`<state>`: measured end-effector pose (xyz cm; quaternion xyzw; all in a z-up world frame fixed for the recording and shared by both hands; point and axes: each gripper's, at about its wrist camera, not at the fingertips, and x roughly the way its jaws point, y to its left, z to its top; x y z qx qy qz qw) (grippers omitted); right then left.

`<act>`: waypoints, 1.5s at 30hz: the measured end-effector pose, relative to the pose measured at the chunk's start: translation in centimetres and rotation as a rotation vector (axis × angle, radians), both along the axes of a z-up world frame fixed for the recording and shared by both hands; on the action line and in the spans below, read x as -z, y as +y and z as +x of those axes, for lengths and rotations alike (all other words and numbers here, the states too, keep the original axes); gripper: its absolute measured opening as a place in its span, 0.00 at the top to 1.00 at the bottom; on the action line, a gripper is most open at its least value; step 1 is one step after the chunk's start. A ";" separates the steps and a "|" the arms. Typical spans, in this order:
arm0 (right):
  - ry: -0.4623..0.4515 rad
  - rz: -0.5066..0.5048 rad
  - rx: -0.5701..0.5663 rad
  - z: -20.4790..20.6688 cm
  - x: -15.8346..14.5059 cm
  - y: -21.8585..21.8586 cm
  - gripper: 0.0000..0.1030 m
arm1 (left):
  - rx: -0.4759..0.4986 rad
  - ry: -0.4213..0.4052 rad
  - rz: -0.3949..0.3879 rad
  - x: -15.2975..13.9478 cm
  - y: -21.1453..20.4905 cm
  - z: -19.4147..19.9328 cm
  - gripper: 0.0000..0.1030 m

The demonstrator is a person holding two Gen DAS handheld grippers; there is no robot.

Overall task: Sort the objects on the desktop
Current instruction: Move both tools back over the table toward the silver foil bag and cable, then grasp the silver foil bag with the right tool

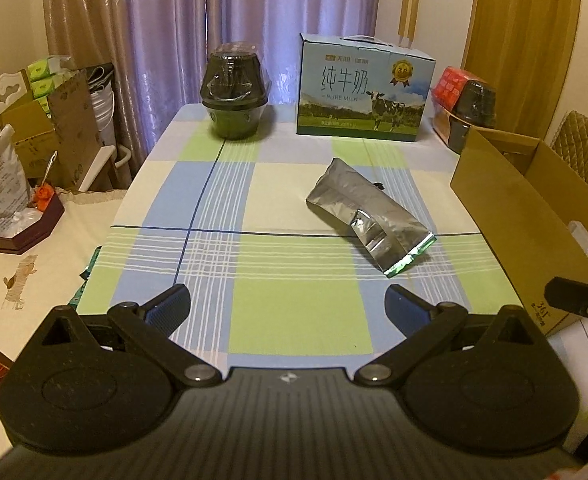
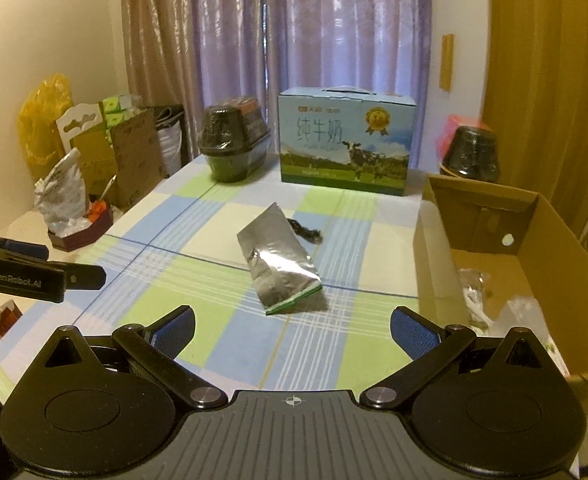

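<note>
I hold both grippers, left (image 1: 287, 306) and right (image 2: 291, 330), spread wide and empty over bare checked tablecloth (image 1: 294, 320), foil pouch (image 1: 368, 218) ahead, cardboard box (image 2: 434, 256) walling the right edge.

Left gripper (image 1: 287, 304): matte black, speckled housing with a ribbed grey centre plate bearing a small crosshair mark. Two round black discs flank the plate, each with a raised oval and a triangular cut-out above it. Black link arms pivot on silver round-head screws beside the plate; fingers (image 1: 173, 306) carry blue textured pads.

Right gripper (image 2: 291, 330): same build, with black discs, silver screws, a crosshair mark and blue ribbed pads (image 2: 408, 330). From the right wrist view, the left gripper's side shows white lettering "GenRobot.AI" on a black bar.
</note>
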<state>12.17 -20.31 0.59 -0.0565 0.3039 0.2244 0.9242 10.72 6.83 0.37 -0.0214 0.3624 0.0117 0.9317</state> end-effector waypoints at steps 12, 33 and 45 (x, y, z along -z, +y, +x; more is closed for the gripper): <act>-0.007 -0.088 -0.084 5.8 2.4 3.1 0.02 | 0.000 0.012 0.008 2.8 1.0 6.2 0.01; 0.067 -0.214 -0.202 17.0 11.0 9.1 0.02 | -0.073 0.040 -0.071 7.8 4.3 13.6 0.01; 0.060 -0.267 -0.214 20.3 13.6 11.9 0.22 | -0.059 0.079 -0.026 8.7 4.7 15.1 0.01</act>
